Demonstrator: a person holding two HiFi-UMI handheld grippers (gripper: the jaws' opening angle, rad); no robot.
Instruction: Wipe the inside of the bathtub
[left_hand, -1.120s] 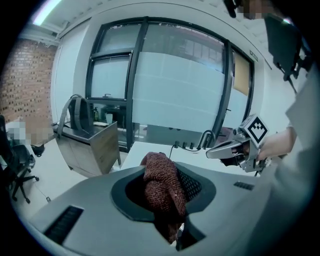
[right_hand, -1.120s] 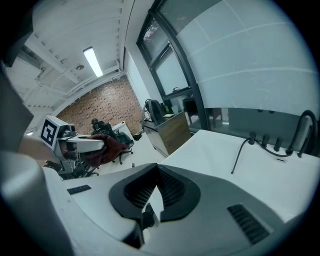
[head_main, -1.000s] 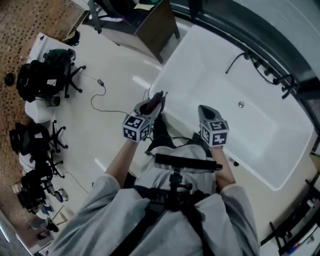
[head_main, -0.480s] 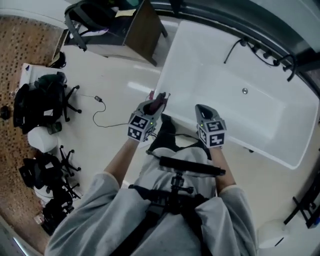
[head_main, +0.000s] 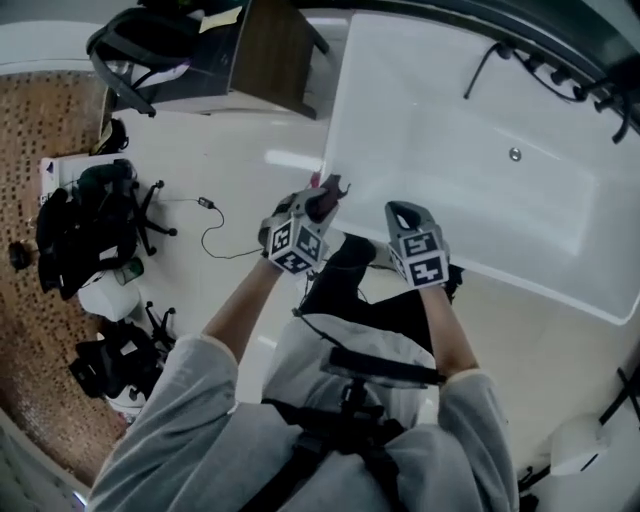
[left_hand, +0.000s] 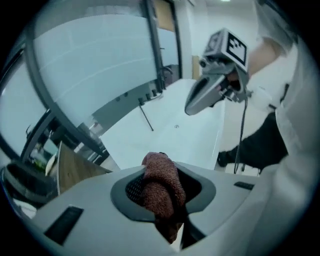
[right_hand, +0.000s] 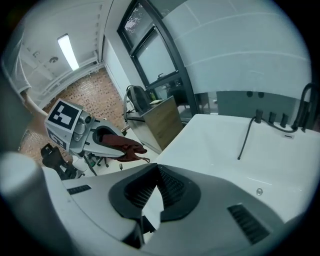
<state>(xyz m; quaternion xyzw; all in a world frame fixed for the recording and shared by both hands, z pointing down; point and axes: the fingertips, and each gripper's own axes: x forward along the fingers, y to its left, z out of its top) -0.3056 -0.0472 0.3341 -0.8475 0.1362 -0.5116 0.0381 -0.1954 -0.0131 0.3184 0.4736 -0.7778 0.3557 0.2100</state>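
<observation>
Two grippers hang at the near rim of the tub (head_main: 430, 120), and no wiping has begun. The left gripper (head_main: 322, 195), by the tub's near corner, has its jaws clamped on a reddish cloth (left_hand: 160, 187). The cloth bulges out past the tips, with a tail drooping below. The right gripper (head_main: 402, 212), just beside the left one along the same rim, has its jaws together on nothing. The likeliest trouble is the cloth. Only a narrow pinch holds it, so dragging it hard over the smooth wall could pull it free and leave bare jaw tips scraping the white surface. Reaching in also means leaning over the rim, where the idle right gripper could knock the edge. Deeper inside, the drain fitting (head_main: 514, 154) may catch the loose tail. At the tub's far side a dark hose (head_main: 480, 65) trails down the wall, and a wide sweep could snag it.
</observation>
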